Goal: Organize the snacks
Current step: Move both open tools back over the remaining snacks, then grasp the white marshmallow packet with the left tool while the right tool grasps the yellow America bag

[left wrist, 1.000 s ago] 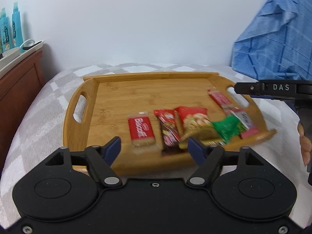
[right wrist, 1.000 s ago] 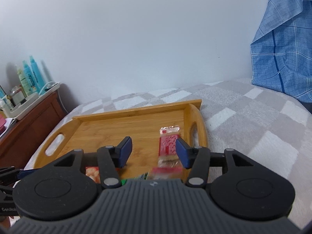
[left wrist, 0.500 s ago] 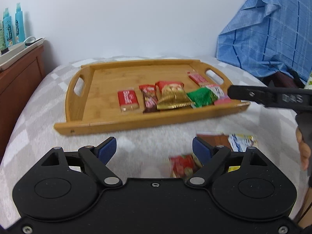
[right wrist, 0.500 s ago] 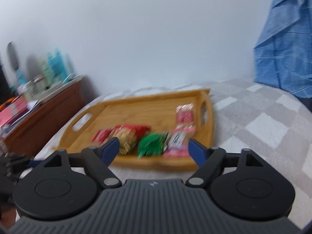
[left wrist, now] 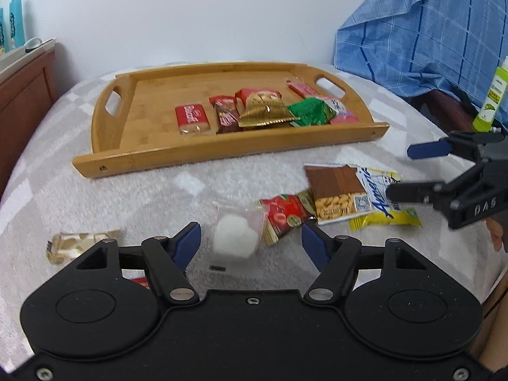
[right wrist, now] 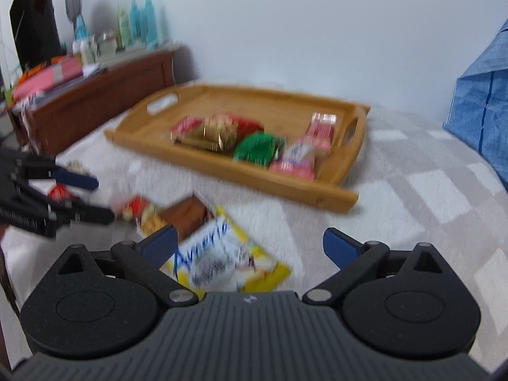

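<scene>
On the grey checked blanket (left wrist: 95,197), just this side of the wooden tray (left wrist: 203,155), loose snacks lie scattered. The left gripper (left wrist: 250,241) hangs over a clear packet with a white sweet (left wrist: 235,238), jaws closing, the packet between them but not yet pinched. Just beside it lie a red packet (left wrist: 282,216) and a brown peanut packet (left wrist: 336,193). The right gripper (right wrist: 250,247) is opening wide over the yellow packet (right wrist: 222,254), holding nothing. Six snacks already sit in the tray, the green packet (left wrist: 309,111) among them.
</scene>
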Demonstrator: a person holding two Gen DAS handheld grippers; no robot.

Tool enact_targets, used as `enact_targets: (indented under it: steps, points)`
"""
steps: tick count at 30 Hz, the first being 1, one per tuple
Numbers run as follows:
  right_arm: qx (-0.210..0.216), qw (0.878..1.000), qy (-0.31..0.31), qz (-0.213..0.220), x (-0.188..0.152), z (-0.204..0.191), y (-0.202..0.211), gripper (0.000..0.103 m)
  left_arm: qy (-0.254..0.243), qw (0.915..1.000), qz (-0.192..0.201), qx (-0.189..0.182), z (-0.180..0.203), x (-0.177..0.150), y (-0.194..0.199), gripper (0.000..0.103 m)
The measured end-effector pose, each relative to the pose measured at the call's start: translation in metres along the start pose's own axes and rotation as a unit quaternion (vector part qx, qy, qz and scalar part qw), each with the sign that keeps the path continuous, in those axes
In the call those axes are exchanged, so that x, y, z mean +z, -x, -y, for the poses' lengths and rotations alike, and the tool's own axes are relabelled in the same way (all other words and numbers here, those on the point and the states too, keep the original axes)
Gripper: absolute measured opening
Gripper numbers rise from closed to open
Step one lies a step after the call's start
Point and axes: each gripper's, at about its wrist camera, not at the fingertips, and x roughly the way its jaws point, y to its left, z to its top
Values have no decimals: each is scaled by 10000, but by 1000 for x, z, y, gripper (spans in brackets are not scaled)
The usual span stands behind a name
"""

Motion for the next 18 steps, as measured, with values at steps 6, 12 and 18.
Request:
enact_targets:
  steps: [6,12,18]
  points:
    - [13,9997,115,-210,-11,-7,-6,103,-52,10000,-12,68,1,-4,-4,54]
    - [217,9993,185,-262,0,-13,-19,103,68,9999,4,131,-3,-4,-3,47]
    - [326,9979,354,-434,7,-22,-33,103,124,9997,24,197,-4,-6,-2,46]
